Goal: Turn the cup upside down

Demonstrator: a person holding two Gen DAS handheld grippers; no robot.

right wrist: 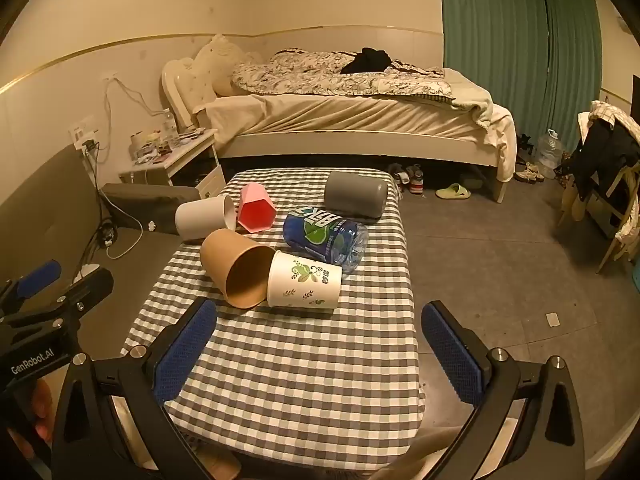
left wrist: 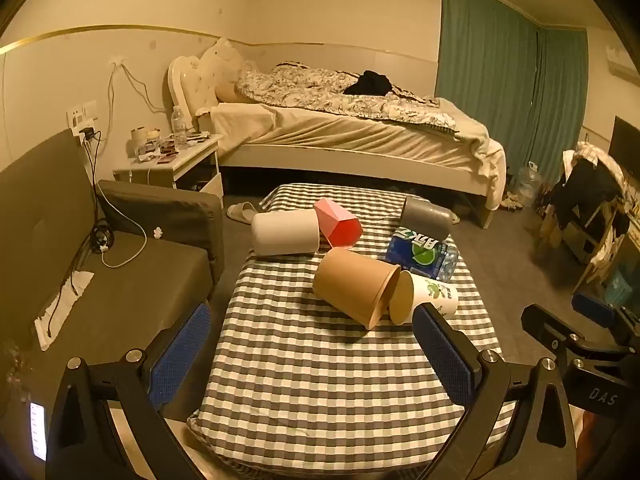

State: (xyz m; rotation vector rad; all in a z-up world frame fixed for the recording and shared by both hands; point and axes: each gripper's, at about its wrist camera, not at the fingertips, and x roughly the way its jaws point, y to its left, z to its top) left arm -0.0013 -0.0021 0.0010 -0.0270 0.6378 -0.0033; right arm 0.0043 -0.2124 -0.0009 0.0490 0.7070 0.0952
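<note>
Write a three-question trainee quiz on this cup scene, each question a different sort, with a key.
1. True or false: the brown paper cup stands upright on the checked cloth.
2. Which lies nearest the printed white cup? A) grey cup B) brown paper cup C) pink cup
3. Fill in: both the left tool and the right tool are ____, holding nothing.

Key: 1 false, it lies on its side; 2 B; 3 open.
</note>
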